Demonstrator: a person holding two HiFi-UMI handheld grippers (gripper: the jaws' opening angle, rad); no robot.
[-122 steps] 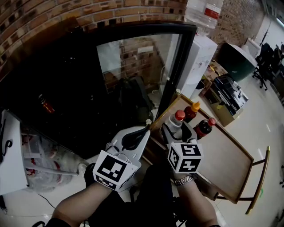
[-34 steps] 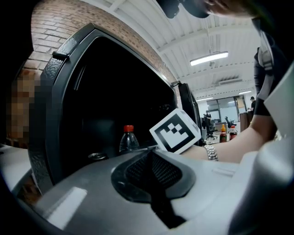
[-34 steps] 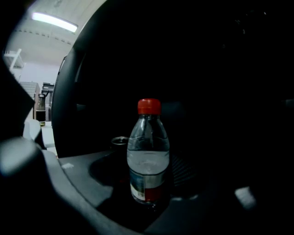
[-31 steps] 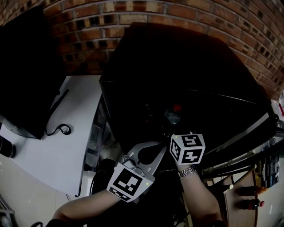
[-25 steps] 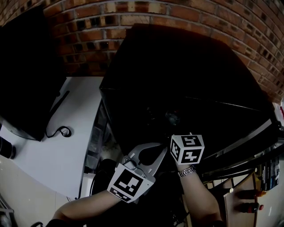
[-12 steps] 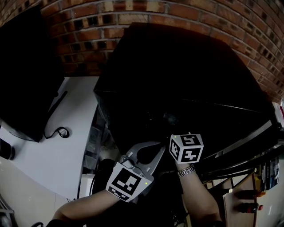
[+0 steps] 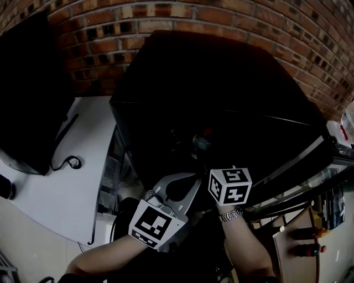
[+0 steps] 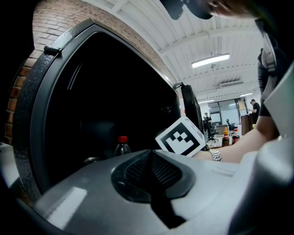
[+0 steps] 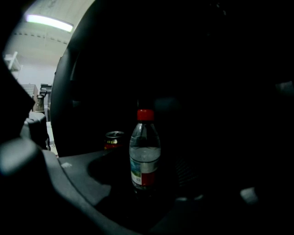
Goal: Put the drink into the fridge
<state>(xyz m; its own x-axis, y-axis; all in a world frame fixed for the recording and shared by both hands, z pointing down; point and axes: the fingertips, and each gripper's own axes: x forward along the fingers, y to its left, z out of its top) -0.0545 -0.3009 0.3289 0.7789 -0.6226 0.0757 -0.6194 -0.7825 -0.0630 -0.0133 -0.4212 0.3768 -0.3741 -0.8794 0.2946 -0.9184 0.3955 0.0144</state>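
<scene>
Bottle (image 9: 144, 151) upright inside fridge (image 8: 41, 92), centre frame, can (image 9: 114, 137) just left. Right tool (image 9: 146, 195) just opening, spread around bottle. Left tool (image 8: 151, 170) pressed together, empty. We fear the jaw clips bottle on pull-back and topples it onto can.

A red brick wall (image 7: 166, 14) runs behind, a white surface (image 7: 44, 188) with a black cable (image 7: 63, 160) lies at left, and a strip light (image 8: 210, 60) glows on the white ribbed ceiling (image 8: 183, 36)
</scene>
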